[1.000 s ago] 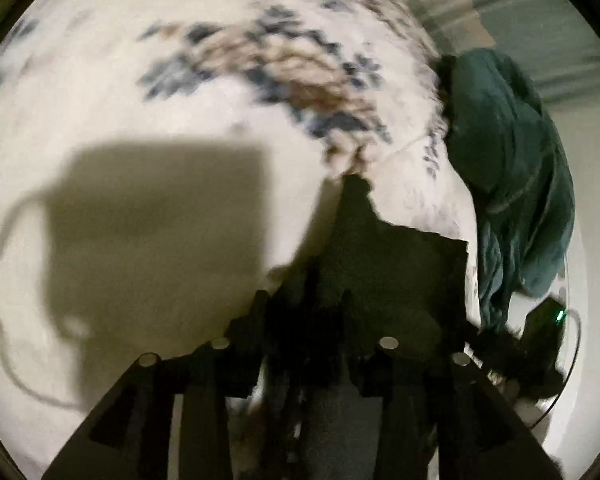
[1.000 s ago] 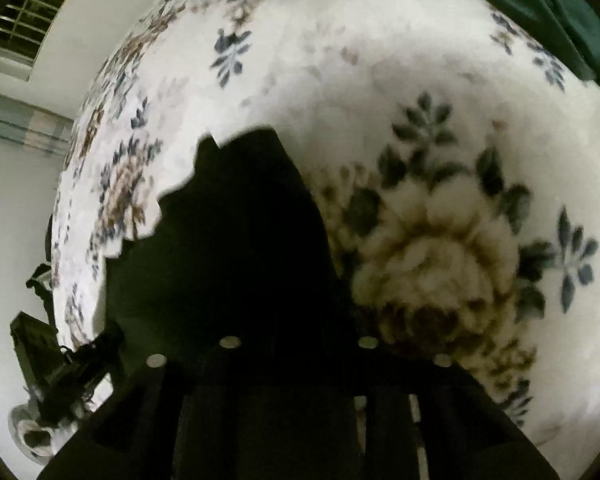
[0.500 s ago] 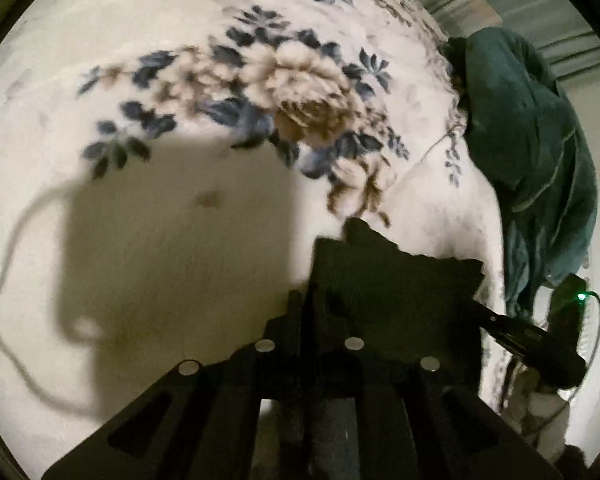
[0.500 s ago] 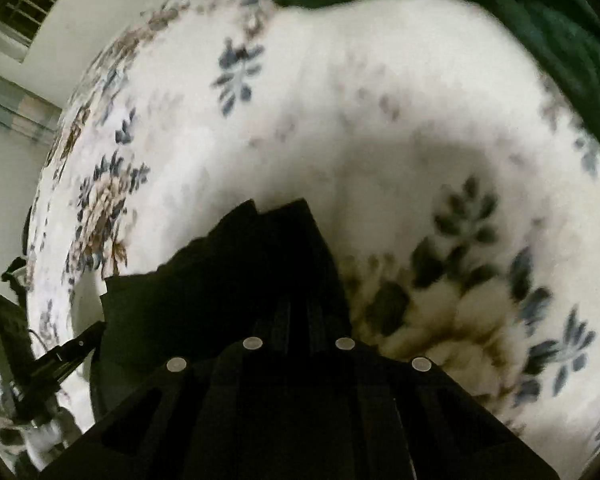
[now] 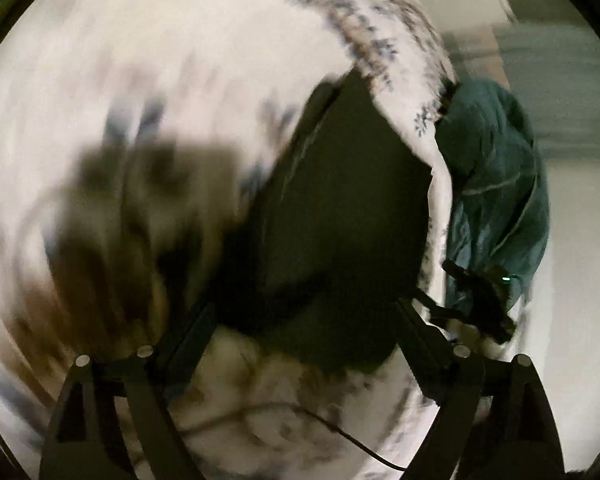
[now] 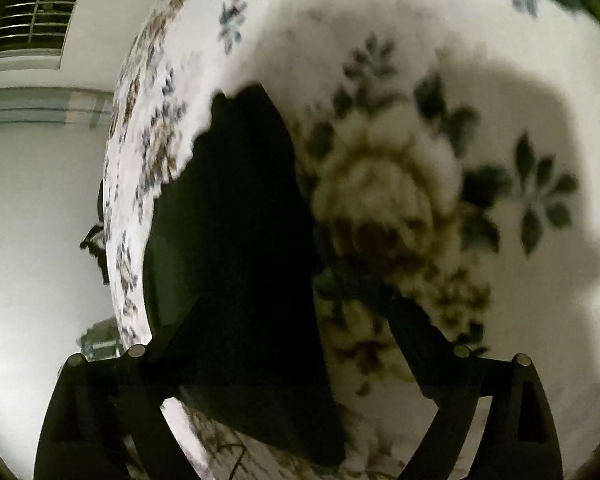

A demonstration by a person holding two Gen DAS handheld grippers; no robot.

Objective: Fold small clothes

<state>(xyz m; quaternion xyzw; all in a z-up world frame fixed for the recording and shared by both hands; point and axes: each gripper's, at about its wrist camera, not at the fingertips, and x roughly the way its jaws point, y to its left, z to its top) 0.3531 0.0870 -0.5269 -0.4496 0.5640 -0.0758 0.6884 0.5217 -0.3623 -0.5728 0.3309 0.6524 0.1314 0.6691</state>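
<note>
The dark garment point(image 5: 340, 216) lies flat and folded on the white floral blanket point(image 5: 180, 60).

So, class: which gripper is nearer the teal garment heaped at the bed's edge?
Left. The left gripper has the teal garment in full view just to its right; the right gripper sees only a dark green sliver at its frame's top.

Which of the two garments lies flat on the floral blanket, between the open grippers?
The black garment lies flat on the floral blanket. The teal garment is the bunched heap at the blanket's far edge.
</note>
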